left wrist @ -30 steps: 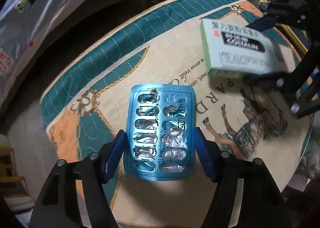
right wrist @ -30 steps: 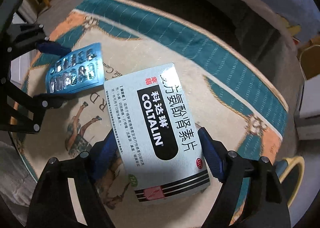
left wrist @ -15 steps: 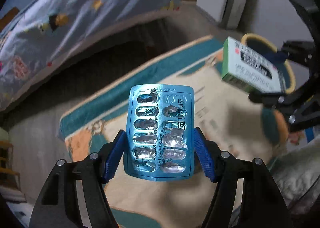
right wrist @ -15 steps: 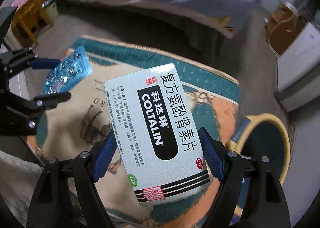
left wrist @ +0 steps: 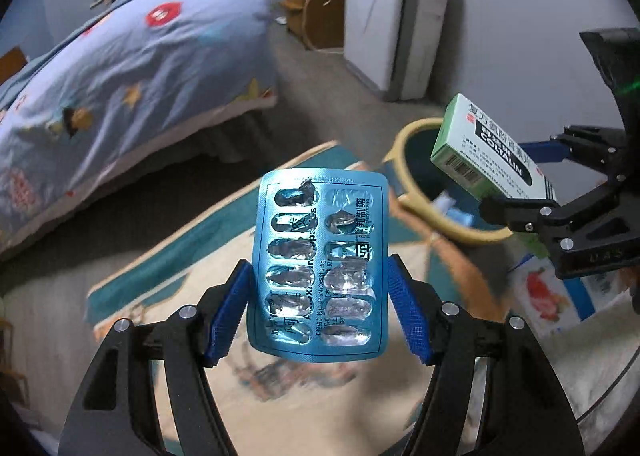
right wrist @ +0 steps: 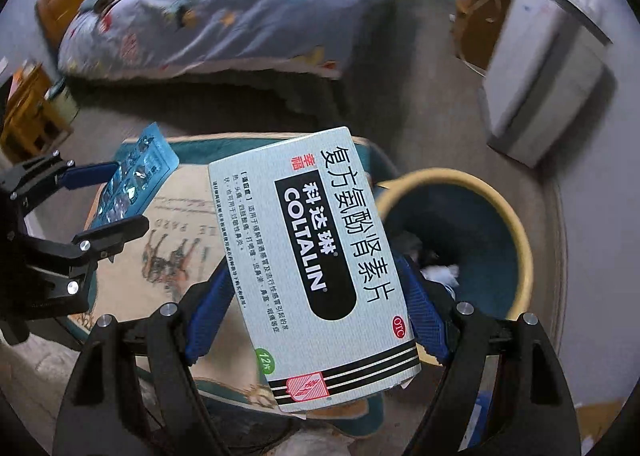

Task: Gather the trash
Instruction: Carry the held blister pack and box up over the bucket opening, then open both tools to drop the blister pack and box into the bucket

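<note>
My left gripper [left wrist: 318, 308] is shut on an empty blue blister pack [left wrist: 320, 260], its blue pads pressing the pack's two long edges, held up in the air. My right gripper [right wrist: 316, 312] is shut on a pale green Coltalin medicine box [right wrist: 312, 268], held aslant above the cushion. From the left wrist view the box [left wrist: 488, 147] hangs over a round bin with a yellow rim [left wrist: 416, 207]. In the right wrist view the bin [right wrist: 516, 228] lies just right of the box, with white scraps [right wrist: 442, 274] inside, and the blister pack [right wrist: 132, 179] shows at the left.
A quilted cushion with teal border and horse print [right wrist: 172, 240] lies below both grippers. A bed with a blue patterned duvet [left wrist: 120, 67] stands behind. A white appliance [left wrist: 384, 19] and a wooden cabinet [left wrist: 312, 3] stand against the far wall. Printed packaging [left wrist: 548, 292] lies at right.
Both grippers have risen from the cushion with their loads. The views have tilted up to show the bed and the wall, and the bin has come into view under the box.
</note>
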{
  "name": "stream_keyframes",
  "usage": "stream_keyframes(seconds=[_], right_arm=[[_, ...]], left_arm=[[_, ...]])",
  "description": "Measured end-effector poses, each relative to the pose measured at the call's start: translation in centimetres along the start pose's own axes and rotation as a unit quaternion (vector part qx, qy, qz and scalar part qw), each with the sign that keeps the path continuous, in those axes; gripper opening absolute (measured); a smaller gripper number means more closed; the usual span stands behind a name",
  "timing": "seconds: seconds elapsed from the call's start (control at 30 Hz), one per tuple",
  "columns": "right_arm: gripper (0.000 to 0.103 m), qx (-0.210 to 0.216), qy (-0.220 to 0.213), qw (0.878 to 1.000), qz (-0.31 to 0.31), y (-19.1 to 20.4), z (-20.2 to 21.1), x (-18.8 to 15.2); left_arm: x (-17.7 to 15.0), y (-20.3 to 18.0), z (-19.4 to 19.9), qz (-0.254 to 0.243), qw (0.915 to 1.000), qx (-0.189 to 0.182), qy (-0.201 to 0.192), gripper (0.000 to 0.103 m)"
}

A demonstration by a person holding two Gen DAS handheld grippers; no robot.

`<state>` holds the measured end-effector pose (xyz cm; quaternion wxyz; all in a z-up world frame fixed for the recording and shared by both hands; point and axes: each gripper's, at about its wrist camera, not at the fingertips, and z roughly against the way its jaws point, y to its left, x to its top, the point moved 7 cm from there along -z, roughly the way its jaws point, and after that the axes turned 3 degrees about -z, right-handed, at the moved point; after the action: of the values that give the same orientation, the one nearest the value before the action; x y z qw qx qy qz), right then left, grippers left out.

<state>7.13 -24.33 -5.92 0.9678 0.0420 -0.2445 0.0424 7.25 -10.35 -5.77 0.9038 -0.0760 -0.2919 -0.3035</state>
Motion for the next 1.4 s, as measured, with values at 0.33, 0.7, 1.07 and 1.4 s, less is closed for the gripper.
stream_keyframes(seconds=[0.33, 0.7, 1.07, 1.4], right_arm=[[0.079, -0.024, 0.018, 0.995, -0.097, -10.0, -0.7, -1.9], [0.079, -0.034, 0.052, 0.98, -0.191, -18.7, -3.6, -3.4], [0.079, -0.065, 0.084, 0.964, -0.242, -22.3, -6.8, -4.8], [0.093, -0.011, 0.001, 0.95, -0.311, -23.1, -6.3, -1.9]], left_arm=[[4.4, -7.9, -5.1, -0.062, 0.9973, -0.039, 0.008, 0.069], [6.7, -13.5, -10.9, -0.104, 0.9917, -0.068, 0.034, 0.069], [7.3, -16.2, -16.0, -0.115, 0.9889, -0.075, 0.058, 0.069], [9.1, -15.1, -16.5, -0.09, 0.9942, -0.059, 0.0, 0.089]])
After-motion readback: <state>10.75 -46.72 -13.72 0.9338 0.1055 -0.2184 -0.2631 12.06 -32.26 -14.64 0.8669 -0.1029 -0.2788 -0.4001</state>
